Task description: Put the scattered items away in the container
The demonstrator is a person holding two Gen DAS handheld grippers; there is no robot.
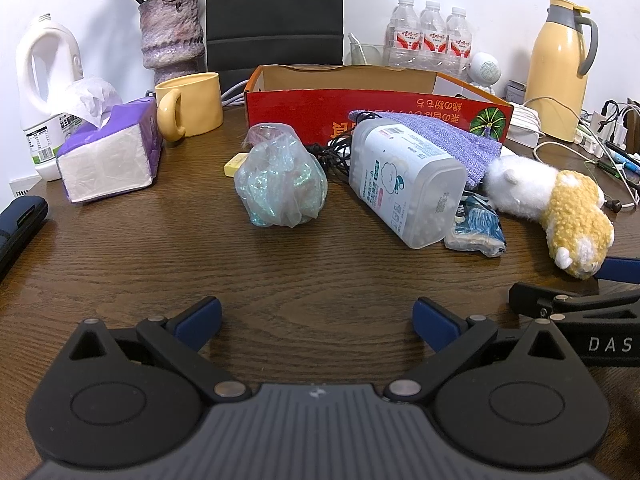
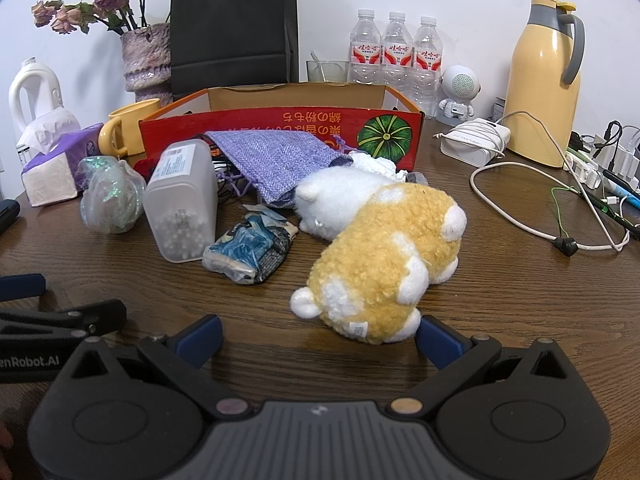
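A red cardboard box [image 1: 304,108] [image 2: 256,128] stands open at the back of the table. In front of it lie a clear bag of glittery stuff [image 1: 280,180] [image 2: 112,196], a plastic tub of cotton swabs [image 1: 404,184] [image 2: 182,204], a purple cloth pouch [image 1: 440,136] [image 2: 272,156], a blue snack packet [image 1: 478,228] [image 2: 250,250] and a yellow-white plush toy [image 1: 560,208] [image 2: 380,256]. My left gripper [image 1: 316,320] is open and empty, short of the bag. My right gripper [image 2: 320,338] is open, its right finger touching the plush's near end.
A purple tissue pack [image 1: 112,152], yellow mug [image 1: 192,104], white jug [image 1: 48,80] and vase [image 1: 172,36] stand at the left. Water bottles [image 2: 396,52], a yellow thermos [image 2: 548,80], a white charger [image 2: 476,140] and cables [image 2: 520,216] are at the right.
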